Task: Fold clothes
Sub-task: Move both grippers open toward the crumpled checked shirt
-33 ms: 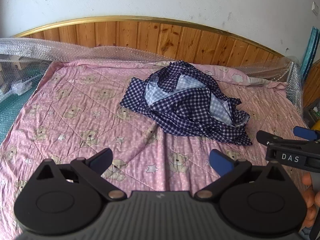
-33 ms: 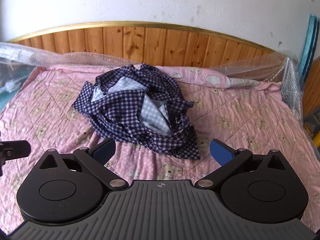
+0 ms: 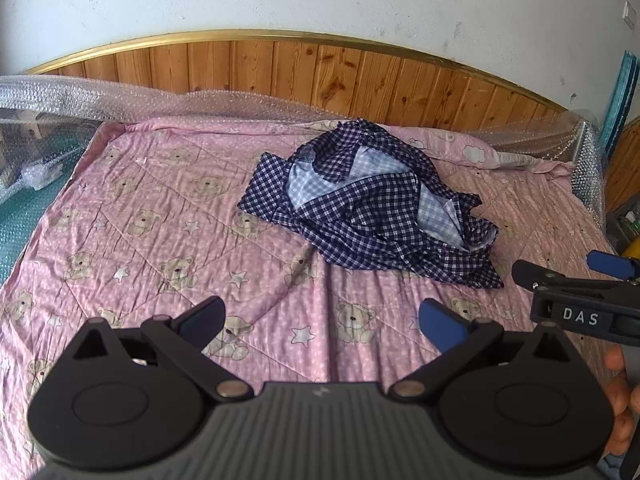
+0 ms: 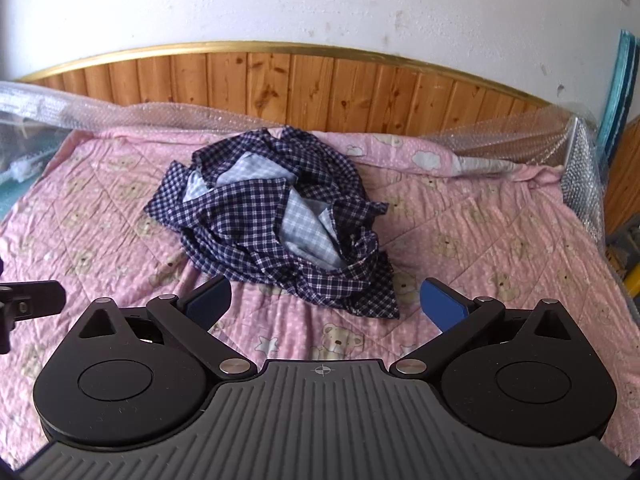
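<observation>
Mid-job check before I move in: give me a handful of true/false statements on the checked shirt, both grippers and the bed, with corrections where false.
1. The navy-and-white checked shirt lies crumpled in a heap on the pink teddy-bear quilt. True.
2. The left gripper is clamped on the shirt. False: it is open, short of the cloth, holding nothing.
3. The right gripper is open. True, with the shirt's near hem just beyond its fingertips.
4. The shirt is already folded into a neat rectangle. False: it is bunched, its pale lining showing in places.
5. A wooden plank headboard with a gold rim stands behind the bed. True.
6. The quilt is plain blue. False: it is pink with bears and stars.
</observation>
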A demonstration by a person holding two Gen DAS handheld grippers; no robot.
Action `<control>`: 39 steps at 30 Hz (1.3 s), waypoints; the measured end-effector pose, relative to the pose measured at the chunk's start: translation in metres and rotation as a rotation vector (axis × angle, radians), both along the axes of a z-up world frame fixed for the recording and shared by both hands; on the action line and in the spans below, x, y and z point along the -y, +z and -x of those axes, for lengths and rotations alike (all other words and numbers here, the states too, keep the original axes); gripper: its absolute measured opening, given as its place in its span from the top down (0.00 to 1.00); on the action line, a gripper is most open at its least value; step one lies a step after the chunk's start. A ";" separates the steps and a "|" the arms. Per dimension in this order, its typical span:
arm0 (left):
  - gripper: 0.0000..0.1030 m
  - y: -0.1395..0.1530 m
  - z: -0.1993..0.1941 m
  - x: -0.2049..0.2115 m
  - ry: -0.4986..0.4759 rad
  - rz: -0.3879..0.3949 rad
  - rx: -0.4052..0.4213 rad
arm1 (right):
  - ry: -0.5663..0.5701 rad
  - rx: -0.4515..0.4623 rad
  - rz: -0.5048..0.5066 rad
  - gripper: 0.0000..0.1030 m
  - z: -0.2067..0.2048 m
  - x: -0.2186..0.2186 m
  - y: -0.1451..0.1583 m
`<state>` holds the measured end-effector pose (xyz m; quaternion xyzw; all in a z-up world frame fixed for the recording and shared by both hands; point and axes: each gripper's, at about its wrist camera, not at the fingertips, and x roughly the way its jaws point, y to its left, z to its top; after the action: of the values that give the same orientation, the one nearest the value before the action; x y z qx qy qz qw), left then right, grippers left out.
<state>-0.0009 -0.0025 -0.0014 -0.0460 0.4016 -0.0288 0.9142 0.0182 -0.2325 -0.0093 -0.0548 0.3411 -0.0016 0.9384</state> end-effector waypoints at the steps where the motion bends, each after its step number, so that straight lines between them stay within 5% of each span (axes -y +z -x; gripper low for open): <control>1: 0.00 -0.001 0.001 0.002 -0.003 -0.004 -0.001 | 0.000 -0.005 0.002 0.01 0.000 -0.001 0.000; 13: 0.00 -0.011 0.007 0.020 -0.037 -0.049 -0.011 | -0.003 -0.042 0.061 0.01 0.005 -0.008 -0.004; 39: 0.00 -0.014 0.020 0.025 -0.079 0.002 -0.011 | -0.025 -0.105 0.087 0.01 0.013 -0.011 -0.007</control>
<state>-0.0208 -0.0280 -0.0156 -0.0314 0.4083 -0.0651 0.9100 0.0050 -0.2213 -0.0167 -0.0914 0.3902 -0.0254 0.9158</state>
